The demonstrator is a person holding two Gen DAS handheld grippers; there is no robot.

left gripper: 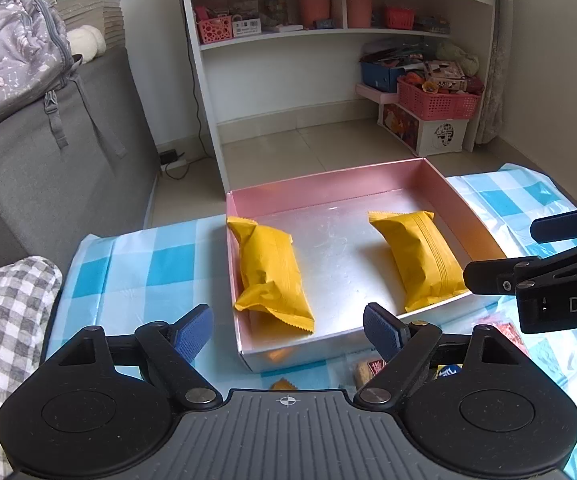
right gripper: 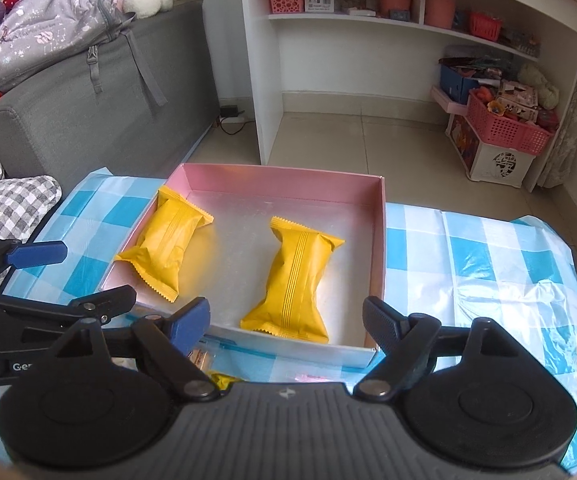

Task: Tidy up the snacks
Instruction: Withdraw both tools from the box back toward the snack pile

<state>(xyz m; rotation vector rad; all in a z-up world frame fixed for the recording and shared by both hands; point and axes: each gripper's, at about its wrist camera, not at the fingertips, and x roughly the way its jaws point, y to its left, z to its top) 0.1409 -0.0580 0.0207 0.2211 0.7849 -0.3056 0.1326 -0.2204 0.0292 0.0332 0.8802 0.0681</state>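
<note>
left wrist view: left gripper (left gripper: pixel 288 324) jaws apart, nothing between; two yellow snack packs (left gripper: pixel 272 270) (left gripper: pixel 420 258) lie in pink box (left gripper: pixel 328 188), well apart.
right wrist view: right gripper (right gripper: pixel 286 322) jaws apart, empty, above box near edge.
loose snacks: small packets (left gripper: pixel 368 372) on checked cloth (left gripper: pixel 136 256) in front of box.
tip: probably fetch those next; grip mid-body, drop between the yellow packs.

Grey sofa (left gripper: pixel 40 168), upper left, topped by patterned backpack (left gripper: pixel 12 60). White shelf unit (left gripper: pixel 344 32), upper centre, stocked with containers. Pink basket (left gripper: pixel 436 100), upper right. Checked cushion (left gripper: pixel 4 320), lower left.
</note>
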